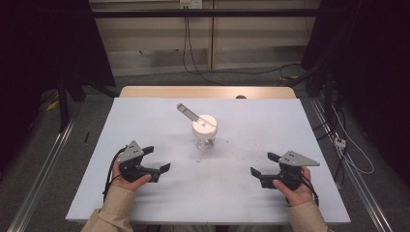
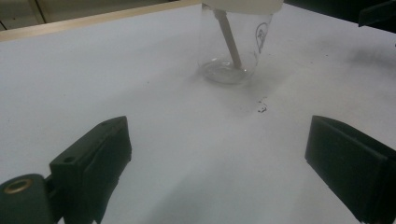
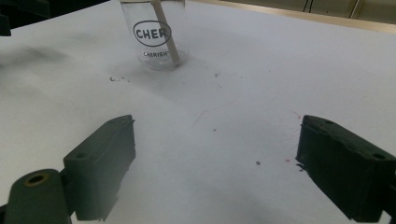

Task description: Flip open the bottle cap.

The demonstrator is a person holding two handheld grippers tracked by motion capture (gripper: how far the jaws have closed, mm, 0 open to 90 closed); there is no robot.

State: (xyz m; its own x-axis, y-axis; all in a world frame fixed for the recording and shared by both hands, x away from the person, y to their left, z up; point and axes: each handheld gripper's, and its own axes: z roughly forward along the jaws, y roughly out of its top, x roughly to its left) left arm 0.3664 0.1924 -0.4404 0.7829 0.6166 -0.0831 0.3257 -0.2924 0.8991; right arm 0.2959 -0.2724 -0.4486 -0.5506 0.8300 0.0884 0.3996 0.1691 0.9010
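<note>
A clear glass cup point(image 1: 205, 136) with a white lid point(image 1: 204, 124) stands upright near the middle of the white table point(image 1: 145, 116). A flat stick point(image 1: 187, 112) leans out of it toward the far left. The cup point(image 2: 231, 44) appears ahead in the left gripper view, its stick point(image 2: 228, 37) reaching the bottom. In the right gripper view the cup point(image 3: 154, 35) bears a black printed logo. My left gripper point(image 1: 157, 162) rests open on the table to the cup's near left. My right gripper point(image 1: 263, 164) rests open to its near right. Both hold nothing.
Small dark specks point(image 3: 119, 78) and faint red marks point(image 3: 215, 129) dot the white table near the cup. A wooden edge point(image 1: 208, 92) runs along the table's far side. Metal rails point(image 1: 43, 169) and cables point(image 1: 348, 145) lie on the floor at both sides.
</note>
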